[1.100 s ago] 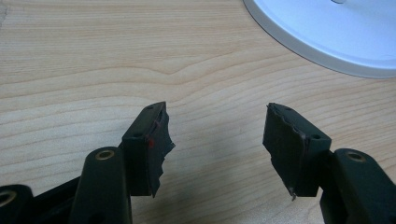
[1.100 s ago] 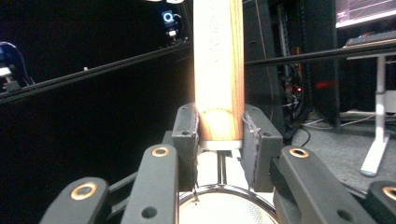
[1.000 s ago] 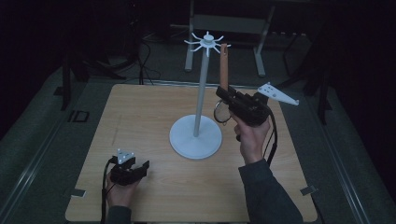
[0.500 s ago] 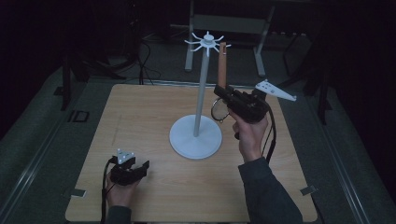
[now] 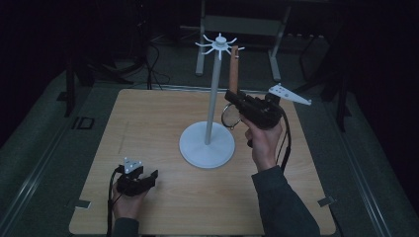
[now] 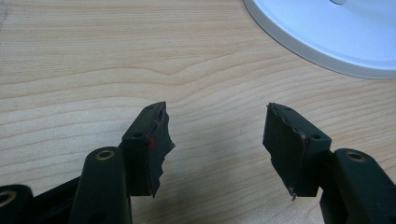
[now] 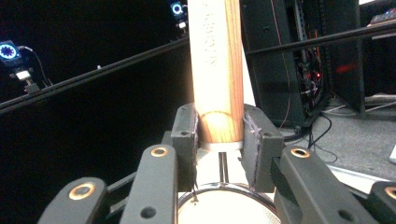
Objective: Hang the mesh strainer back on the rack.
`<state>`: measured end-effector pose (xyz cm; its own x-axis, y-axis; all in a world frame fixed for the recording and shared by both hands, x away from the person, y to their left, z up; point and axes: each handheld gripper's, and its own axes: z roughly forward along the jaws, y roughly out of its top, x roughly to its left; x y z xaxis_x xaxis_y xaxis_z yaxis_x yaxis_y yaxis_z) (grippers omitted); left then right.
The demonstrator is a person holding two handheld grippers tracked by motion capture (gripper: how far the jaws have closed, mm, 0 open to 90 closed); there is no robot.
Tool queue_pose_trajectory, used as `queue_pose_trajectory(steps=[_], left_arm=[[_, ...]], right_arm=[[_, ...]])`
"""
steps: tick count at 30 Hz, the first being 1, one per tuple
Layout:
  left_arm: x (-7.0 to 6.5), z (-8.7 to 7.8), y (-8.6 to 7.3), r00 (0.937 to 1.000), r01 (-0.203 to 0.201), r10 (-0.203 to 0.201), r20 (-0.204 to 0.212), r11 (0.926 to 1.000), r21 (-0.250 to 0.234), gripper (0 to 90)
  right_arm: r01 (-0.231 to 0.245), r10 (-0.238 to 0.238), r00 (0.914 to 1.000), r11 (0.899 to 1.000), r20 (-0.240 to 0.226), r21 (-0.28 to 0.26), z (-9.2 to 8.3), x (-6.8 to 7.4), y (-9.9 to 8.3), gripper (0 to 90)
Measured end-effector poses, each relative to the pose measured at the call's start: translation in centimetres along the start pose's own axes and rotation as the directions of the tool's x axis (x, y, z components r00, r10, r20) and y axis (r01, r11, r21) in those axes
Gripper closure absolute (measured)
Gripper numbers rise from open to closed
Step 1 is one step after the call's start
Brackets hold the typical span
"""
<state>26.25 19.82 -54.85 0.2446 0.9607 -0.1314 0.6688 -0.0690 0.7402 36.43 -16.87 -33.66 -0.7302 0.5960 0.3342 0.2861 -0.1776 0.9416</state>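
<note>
Unreadable lettering on wooden handle (image 7: 217, 70)

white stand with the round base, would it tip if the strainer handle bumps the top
Probably some risk: the stand has a tall thin pole, so a bump near its hooks has leverage. Its broad flat base likely resists light knocks. It looks rigid, not floppy.

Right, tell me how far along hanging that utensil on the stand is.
Done: the wooden-handled utensil is off the table, upright beside the stand, its top at hook height. In hand: the right gripper is shut on its handle. Remaining: seating it on a hook, which I cannot confirm, and letting go. The left gripper rests open.
</note>
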Motion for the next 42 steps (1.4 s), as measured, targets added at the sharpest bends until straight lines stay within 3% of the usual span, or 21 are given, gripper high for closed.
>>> queue_pose_trajectory(steps=[19,22,24,27,30,33,37,42], left_arm=[[0.0,0.0,0.0,1.0,0.0,0.0,0.0,1.0,-0.002,40.7],[-0.1,0.0,0.0,1.0,-0.002,0.002,-0.001,1.0,-0.002,40.7],[-0.1,0.0,0.0,1.0,-0.001,0.001,0.0,1.0,-0.002,40.7],[-0.1,0.1,0.0,1.0,-0.001,0.001,0.0,1.0,-0.001,40.7],[-0.1,0.1,0.0,1.0,-0.004,0.004,0.0,1.0,-0.001,40.7],[-0.2,0.1,0.0,1.0,-0.002,0.002,-0.001,1.0,0.0,40.7],[-0.2,0.1,0.0,1.0,-0.003,0.003,-0.001,1.0,0.001,40.7],[-0.2,0.1,0.0,1.0,-0.004,0.004,0.001,1.0,0.001,40.7]], right_arm=[[-0.03,0.03,0.9995,0.999,0.012,0.027,0.3,-0.6,-0.4,65.3],[-0.027,0.027,0.9993,1.0,0.025,0.012,0.0,-0.7,-0.5,55.2],[-0.008,0.008,0.998,1.0,0.062,-0.002,-0.2,-0.6,-0.4,47.1],[0.057,-0.056,0.9884,0.998,0.141,-0.002,-0.7,-0.4,-0.4,39.1],[0.098,-0.098,0.9772,0.995,0.188,0.007,-1.1,-0.2,-0.4,36.2],[0.118,-0.118,0.9722,0.993,0.202,0.013,-1.3,-0.2,-0.4,34.8],[0.164,-0.169,0.9593,0.986,0.226,0.04,-1.6,0.0,-0.6,34.4],[0.179,-0.194,0.9529,0.98,0.233,0.082,-1.6,-0.1,-0.9,34.4]])
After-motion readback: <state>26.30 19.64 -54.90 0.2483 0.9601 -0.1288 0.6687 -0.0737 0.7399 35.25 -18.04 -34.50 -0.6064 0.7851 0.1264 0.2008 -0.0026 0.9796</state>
